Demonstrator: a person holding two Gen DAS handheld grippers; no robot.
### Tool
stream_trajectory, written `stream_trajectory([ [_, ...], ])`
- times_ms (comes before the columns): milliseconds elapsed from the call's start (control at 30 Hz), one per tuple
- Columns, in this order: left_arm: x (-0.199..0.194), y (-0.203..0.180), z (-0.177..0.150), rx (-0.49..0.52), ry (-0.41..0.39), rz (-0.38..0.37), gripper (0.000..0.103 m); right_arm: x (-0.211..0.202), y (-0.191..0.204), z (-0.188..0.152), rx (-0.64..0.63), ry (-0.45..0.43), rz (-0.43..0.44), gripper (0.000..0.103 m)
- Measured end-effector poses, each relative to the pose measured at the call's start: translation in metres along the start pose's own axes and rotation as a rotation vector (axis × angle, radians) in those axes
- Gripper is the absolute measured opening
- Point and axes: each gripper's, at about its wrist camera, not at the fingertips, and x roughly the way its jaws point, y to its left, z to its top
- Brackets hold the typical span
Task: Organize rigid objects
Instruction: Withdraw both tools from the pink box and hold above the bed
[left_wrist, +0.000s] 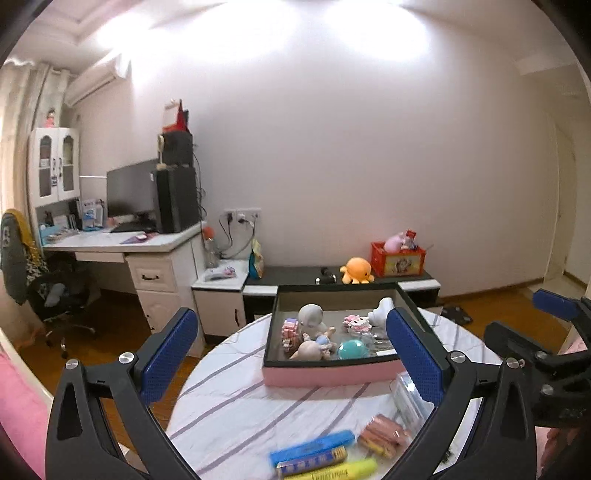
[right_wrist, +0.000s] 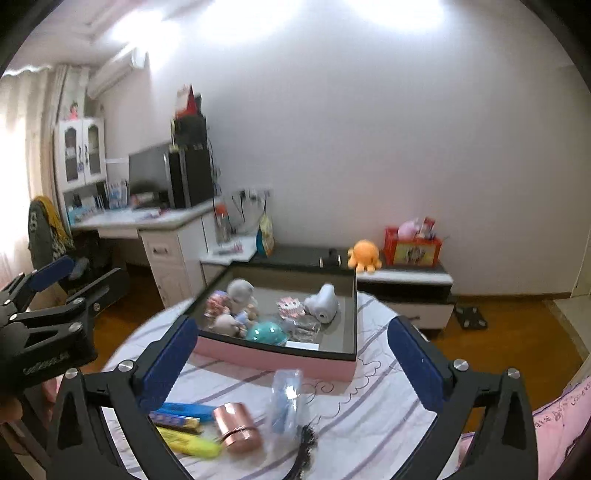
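Copper-coloured, the can (right_wrist: 238, 424) lies on its side on the counter (right_wrist: 373, 413), low and left of centre between the right claw (right_wrist: 291, 365) pads, long axis running toward the pink box (right_wrist: 273, 356). Both claws are spread wide and empty. From the left claw (left_wrist: 291, 354) the can sits low right, so the right hand looks nearer.

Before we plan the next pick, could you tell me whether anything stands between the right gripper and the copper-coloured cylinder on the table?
Nothing visible does. The right gripper is open and empty, and the copper cylinder lies on the striped tablecloth below it, between the yellow highlighter and a clear plastic packet.
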Motion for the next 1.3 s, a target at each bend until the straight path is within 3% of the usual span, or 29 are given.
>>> stream_trajectory([
  [133,-0.047,0.002,-0.004,-0.003,-0.037,-0.007,0.103,-0.039,0.010,-0.005,0.024,-0.051,0.019,0.103],
  [267,-0.079,-0.004,-0.010,0.023,-0.057,-0.026,0.103,-0.077,0.019,-0.015,0.031,-0.086,-0.018,0.103],
  [433,-0.115,-0.012,-0.014,0.063,-0.102,-0.002,0.103,-0.107,0.027,-0.024,0.039,-0.132,-0.033,0.103],
  [600,-0.140,-0.009,-0.012,0.036,-0.151,0.010,0.103,-0.128,0.028,-0.027,0.046,-0.177,-0.054,0.103],
  [933,-0.156,-0.010,-0.012,0.021,-0.185,0.007,0.103,-0.153,0.035,-0.029,0.028,-0.207,-0.080,0.103],
  [1300,-0.148,-0.010,-0.018,0.017,-0.149,-0.012,0.103,-0.146,0.036,-0.032,0.017,-0.184,-0.090,0.103],
])
